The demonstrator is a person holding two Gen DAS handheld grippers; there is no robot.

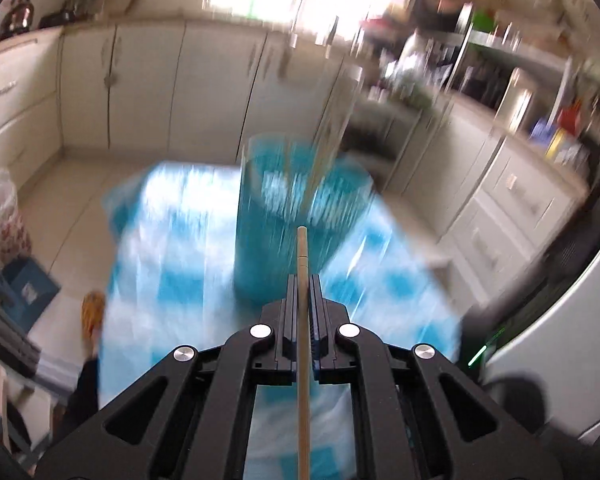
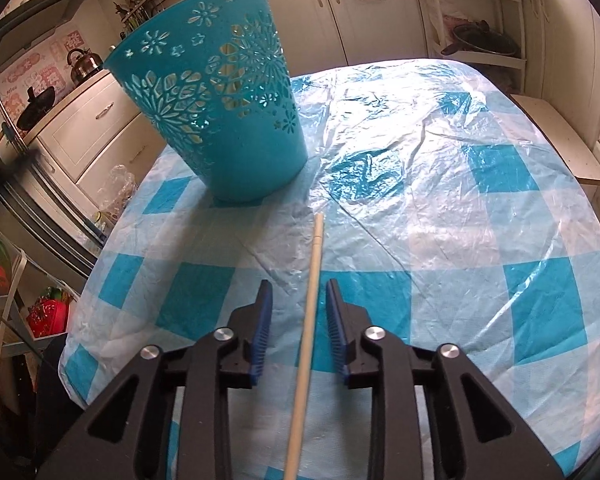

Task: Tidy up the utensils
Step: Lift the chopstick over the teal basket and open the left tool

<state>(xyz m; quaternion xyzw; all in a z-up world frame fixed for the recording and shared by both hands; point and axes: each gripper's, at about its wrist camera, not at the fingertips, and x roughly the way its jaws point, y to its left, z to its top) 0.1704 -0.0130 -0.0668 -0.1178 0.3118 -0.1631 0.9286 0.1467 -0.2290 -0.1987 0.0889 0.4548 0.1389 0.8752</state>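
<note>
Left gripper [image 1: 302, 292]: jaws clamped on a thin wooden chopstick [image 1: 302, 264], frame centre. Right gripper [image 2: 296, 300]: jaws apart around a pale stick [image 2: 314, 272] without touching it. Turquoise perforated plastic basket [image 2: 216, 92] stands upper left on the blue-and-white checked tablecloth [image 2: 460, 200].

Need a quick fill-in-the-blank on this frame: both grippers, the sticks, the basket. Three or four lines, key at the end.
1. The left gripper is ____ on a wooden chopstick.
2. The right gripper is ____, with a pale chopstick between its pads, untouched.
3. The cutout-patterned basket is ____ in colour.
4. The basket stands on a ____ tablecloth.

Missing words: shut; open; blue; checked
</note>
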